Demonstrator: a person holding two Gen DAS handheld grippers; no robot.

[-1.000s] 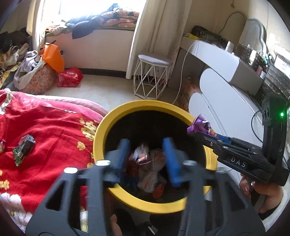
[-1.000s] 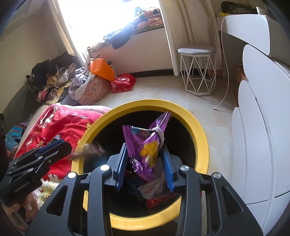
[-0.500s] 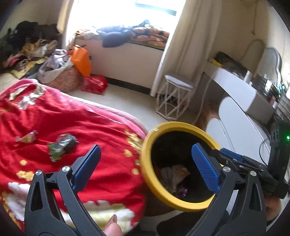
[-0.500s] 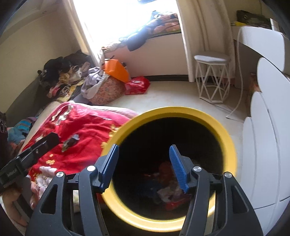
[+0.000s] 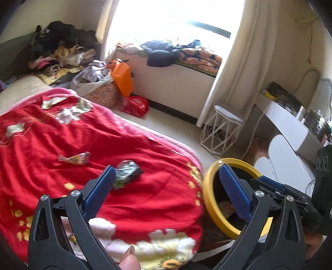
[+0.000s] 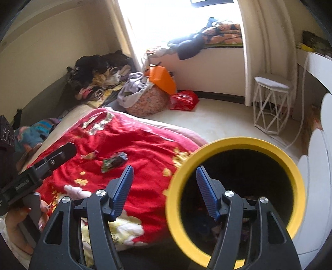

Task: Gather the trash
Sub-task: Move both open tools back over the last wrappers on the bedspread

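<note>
Left claw [image 5: 166, 187] spread wide above red blanket [image 5: 62, 145]; right claw [image 6: 165, 187] apart, empty, beside yellow bin [image 6: 207, 245].

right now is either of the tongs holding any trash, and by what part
Nothing is held. The left tongs and right tongs are both open and empty; the dark wrapper lies loose on the red blanket.

Daylight floods in thru the window [image 5: 176, 18], blown out white w/ glare in both views. My fisheye bends walls hard at edges, corners vignette black. Blanket [image 5: 103, 145] slightly motion-blurred; bin [image 6: 236, 199] interior deep in shadow.
</note>
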